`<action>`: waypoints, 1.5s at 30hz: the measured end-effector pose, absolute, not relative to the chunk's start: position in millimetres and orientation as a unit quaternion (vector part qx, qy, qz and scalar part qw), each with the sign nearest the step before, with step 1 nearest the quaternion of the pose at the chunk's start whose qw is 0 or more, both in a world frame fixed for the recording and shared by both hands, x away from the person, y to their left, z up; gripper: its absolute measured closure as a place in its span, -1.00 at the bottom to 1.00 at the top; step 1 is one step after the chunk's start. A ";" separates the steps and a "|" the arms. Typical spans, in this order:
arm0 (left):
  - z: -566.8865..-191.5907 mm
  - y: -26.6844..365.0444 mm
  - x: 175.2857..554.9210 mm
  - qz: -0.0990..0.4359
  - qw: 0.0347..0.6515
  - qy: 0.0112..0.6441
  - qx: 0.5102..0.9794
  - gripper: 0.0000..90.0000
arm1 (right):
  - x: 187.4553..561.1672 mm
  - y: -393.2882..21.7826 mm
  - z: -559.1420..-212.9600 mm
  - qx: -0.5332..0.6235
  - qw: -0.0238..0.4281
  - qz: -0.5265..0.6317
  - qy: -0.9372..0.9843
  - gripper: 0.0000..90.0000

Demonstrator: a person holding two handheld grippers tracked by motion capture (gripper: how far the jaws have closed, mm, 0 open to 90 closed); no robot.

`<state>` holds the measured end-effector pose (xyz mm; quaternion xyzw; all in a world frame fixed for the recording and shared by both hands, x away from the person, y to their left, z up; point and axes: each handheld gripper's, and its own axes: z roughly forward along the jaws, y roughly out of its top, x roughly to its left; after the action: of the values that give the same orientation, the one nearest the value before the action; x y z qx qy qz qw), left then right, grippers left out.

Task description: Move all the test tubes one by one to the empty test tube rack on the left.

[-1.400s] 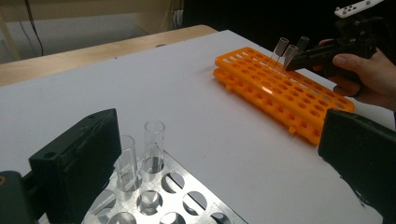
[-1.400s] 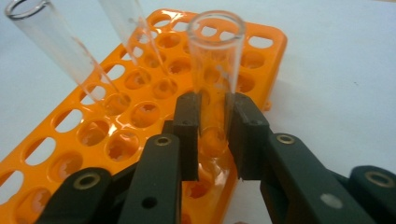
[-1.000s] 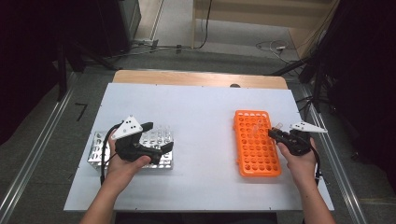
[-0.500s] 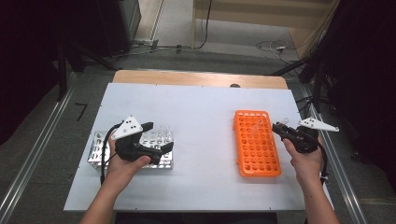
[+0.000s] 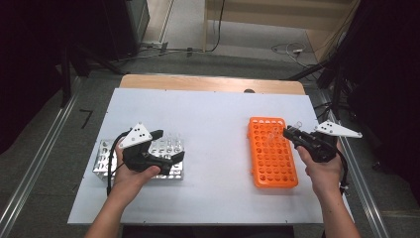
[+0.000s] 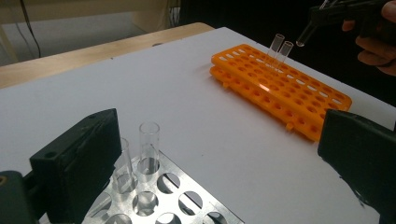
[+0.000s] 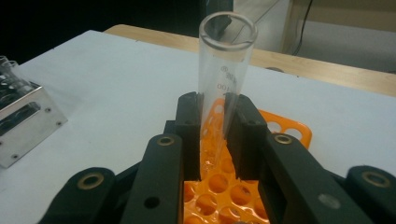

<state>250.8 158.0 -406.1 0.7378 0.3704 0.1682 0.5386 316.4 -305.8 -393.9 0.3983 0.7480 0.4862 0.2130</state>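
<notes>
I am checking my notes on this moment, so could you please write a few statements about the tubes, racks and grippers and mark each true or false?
1. The right gripper is shut on a glass test tube. True.
2. The held tube stands seated in the orange rack. False: it is lifted clear of the rack.
3. Two other tubes stand in the orange rack. True.
4. The left gripper grips a tube. False: its jaws stand open over the metal rack, holding nothing.
5. The metal rack holds no tubes. False: several stand in it.

Clear glass test tube (image 7: 227, 70), upright, above orange rack (image 7: 285, 126)
</notes>
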 end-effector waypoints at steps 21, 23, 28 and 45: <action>-405.5 146.4 248.3 0.164 0.536 0.361 0.746 -1.00 | 298.5 -249.5 -392.5 0.325 0.180 0.487 0.790 0.62; -405.7 143.4 247.8 0.164 0.535 0.357 0.748 -1.00 | 296.8 -242.7 -394.5 0.318 0.175 0.484 0.796 0.62; -405.4 136.2 246.1 0.158 0.536 0.351 0.751 -1.00 | 292.5 -225.9 -399.8 0.299 0.164 0.479 0.809 0.62; -405.2 114.0 241.4 0.145 0.530 0.333 0.766 -0.93 | 276.2 -178.7 -418.3 0.243 0.164 0.443 0.847 0.62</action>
<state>241.4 114.0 -405.2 0.7665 0.3328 0.1449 0.5299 276.2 -178.7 -418.3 0.2433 0.8470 0.4434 0.1637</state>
